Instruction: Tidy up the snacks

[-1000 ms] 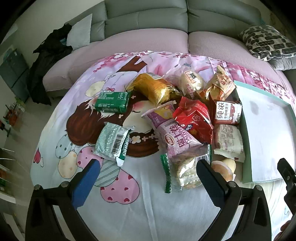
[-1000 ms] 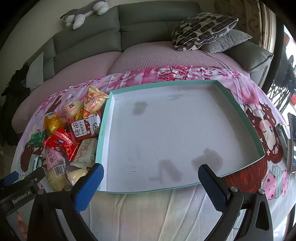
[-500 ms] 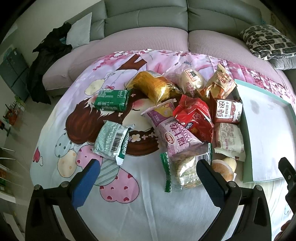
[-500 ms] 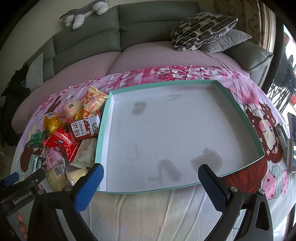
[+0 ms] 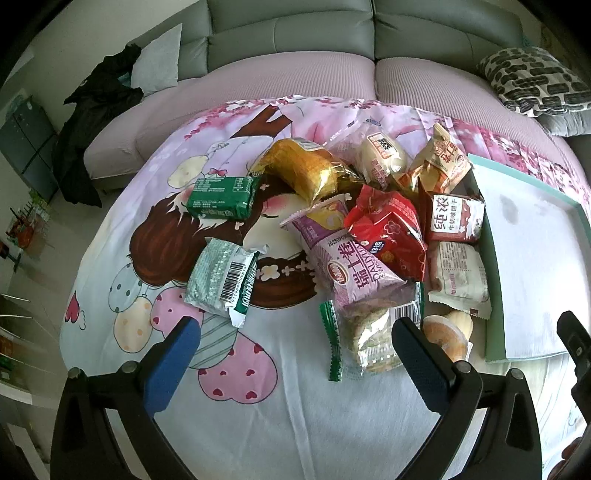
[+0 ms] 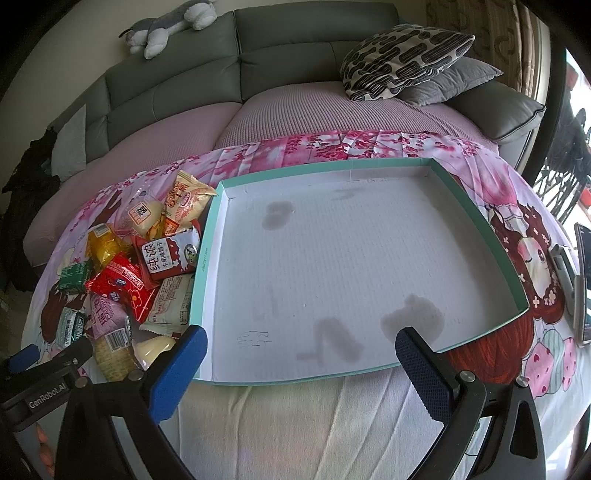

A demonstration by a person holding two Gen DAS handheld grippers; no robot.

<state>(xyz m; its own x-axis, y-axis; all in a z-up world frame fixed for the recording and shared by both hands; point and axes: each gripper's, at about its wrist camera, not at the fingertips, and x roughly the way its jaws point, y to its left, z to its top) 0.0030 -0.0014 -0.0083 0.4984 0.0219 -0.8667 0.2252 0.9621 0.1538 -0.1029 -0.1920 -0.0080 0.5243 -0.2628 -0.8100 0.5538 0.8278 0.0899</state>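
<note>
A pile of snack packets lies on a cartoon-print cloth: a red packet (image 5: 388, 232), a purple Swiss-roll packet (image 5: 351, 269), a gold packet (image 5: 306, 170), a green packet (image 5: 221, 197), a silver-green packet (image 5: 221, 277) and a clear-wrapped packet (image 5: 369, 332). My left gripper (image 5: 295, 354) is open and empty, just short of the pile. A shallow teal-rimmed white box (image 6: 207, 254) lies right of the pile and holds nothing. My right gripper (image 6: 299, 365) is open and empty over the box's near edge. The snack pile (image 6: 122, 280) shows at the left in the right wrist view.
A grey sofa (image 6: 295, 48) with a patterned cushion (image 6: 402, 55) and a plush toy (image 6: 166, 26) stands behind. A phone (image 6: 583, 280) and a small device lie on the cloth at the right edge. A black jacket (image 5: 96, 122) hangs on the sofa's left.
Both views have shifted only slightly; the left gripper has crept a little toward the pile. Both grippers stay open and no snack has moved.
</note>
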